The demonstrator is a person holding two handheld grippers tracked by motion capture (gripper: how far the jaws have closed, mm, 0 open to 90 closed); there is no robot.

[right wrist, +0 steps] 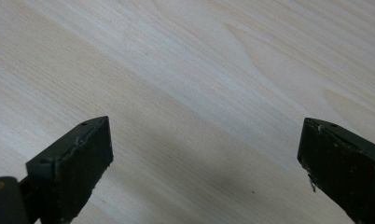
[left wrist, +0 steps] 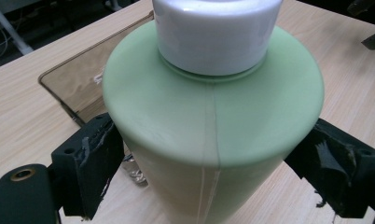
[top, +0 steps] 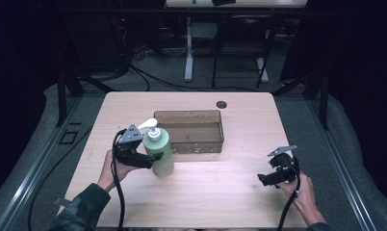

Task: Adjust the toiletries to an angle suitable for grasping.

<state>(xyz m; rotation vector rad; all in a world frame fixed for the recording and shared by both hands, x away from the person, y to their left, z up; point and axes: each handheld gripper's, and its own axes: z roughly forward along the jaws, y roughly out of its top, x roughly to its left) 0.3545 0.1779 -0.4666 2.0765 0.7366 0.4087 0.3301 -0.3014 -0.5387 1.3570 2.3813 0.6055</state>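
A pale green pump bottle (top: 161, 148) with a white pump head stands upright on the wooden table (top: 215, 192), just in front of the left corner of a brown see-through bin (top: 189, 113). My left gripper (top: 154, 157) comes in from the left and is shut on the bottle's body. In the left gripper view the bottle (left wrist: 209, 116) sits between both black jaws, which touch its sides, with the left gripper (left wrist: 209, 172) low on it. My right gripper (top: 264, 179) rests open near the table's front right. Its jaws are spread wide over bare wood, the right gripper (right wrist: 204, 163) holding nothing.
The bin (left wrist: 59, 84) lies behind the bottle at the table's middle and looks hollow. A round cable hole (top: 221, 104) sits near the far edge. Cables trail from both grippers off the front edge. Dark floor and desk legs lie beyond the table.
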